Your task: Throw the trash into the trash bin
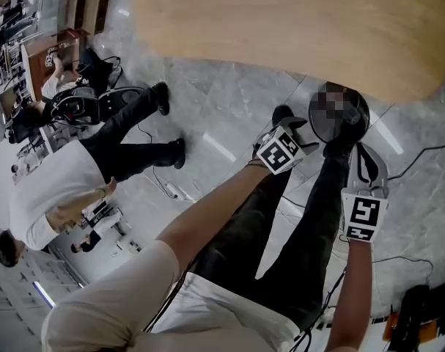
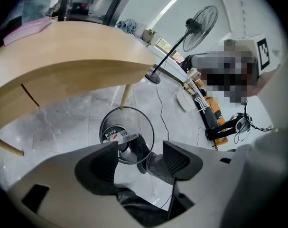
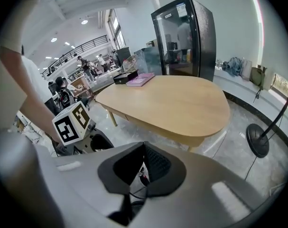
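A round black mesh trash bin (image 2: 148, 132) stands on the grey floor by my feet, with a clear wrapper with red print (image 2: 116, 136) lying inside it. My left gripper (image 2: 140, 151) hangs above the bin, jaws wide apart and nothing between them. The head view shows the bin (image 1: 361, 119) under a blurred patch, the left gripper (image 1: 292, 134) just left of it and the right gripper (image 1: 365, 163) below it. The right gripper (image 3: 144, 167) has its pads together, and I see nothing held. Beyond it shows the left gripper's marker cube (image 3: 72, 122).
An oval wooden table (image 1: 295, 28) stands just beyond the bin. A standing fan (image 2: 200, 23), floor cables (image 2: 160, 103) and orange-black gear (image 2: 215, 120) lie to the right. A black glass-door fridge (image 3: 186, 37) stands behind the table. A person in a white shirt (image 1: 53, 189) is at left.
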